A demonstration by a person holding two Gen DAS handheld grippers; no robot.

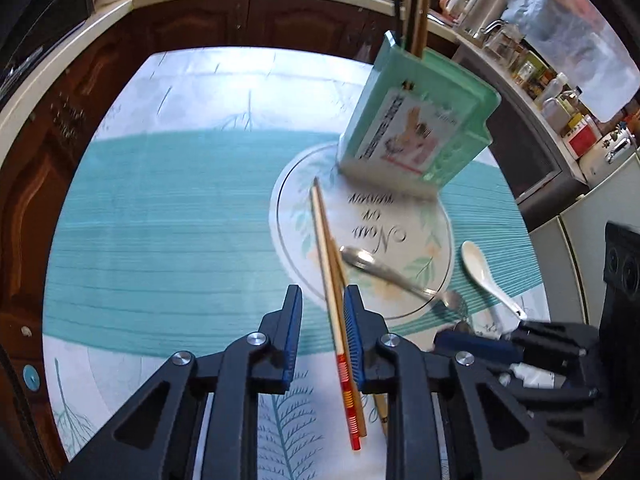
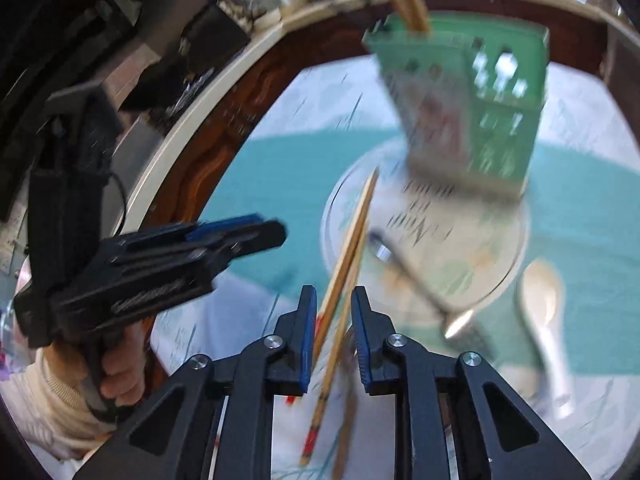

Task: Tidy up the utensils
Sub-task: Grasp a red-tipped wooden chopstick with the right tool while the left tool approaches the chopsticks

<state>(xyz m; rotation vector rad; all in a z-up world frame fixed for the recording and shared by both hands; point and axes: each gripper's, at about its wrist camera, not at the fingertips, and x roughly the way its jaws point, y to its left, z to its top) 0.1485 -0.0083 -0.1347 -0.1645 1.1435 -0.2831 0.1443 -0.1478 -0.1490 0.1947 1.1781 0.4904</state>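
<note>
A: While the teal-and-white leaf-printed tablecloth [image 1: 168, 220] fills most of both views, the mint-green perforated plastic utensil holder [image 1: 416, 120] is the largest task item. It stands upright at the far side, its base on the far rim of the round white plate with leaf pattern and lettering [image 1: 420, 224], with a few chopsticks already standing in it.

B: Noted. Loose items?

A: A pair of long pale wooden chopsticks with red-banded ends [image 1: 332, 280]. Long axis runs near-to-far; thin tips rest on the plate, red ends lie nearest on the cloth. To their right, a metal spoon [image 1: 384, 270] lies diagonally across the plate, and a white ceramic soup spoon [image 1: 486, 272] lies on the cloth at the far right, off the plate.

B: Grippers?

A: Left gripper [image 1: 322, 304]: jaws spread, empty; chopsticks pass through the gap, close against the right finger. Right gripper [image 2: 334, 304]: jaws also parted, nothing clamped, chopsticks running between them. Right view is motion-blurred, so contact cannot be judged.

B: Which is better placed?

A: Judgement only: both straddle the shafts along their length. The right one looks the more centred, so closing there would pinch across the axis.
</note>
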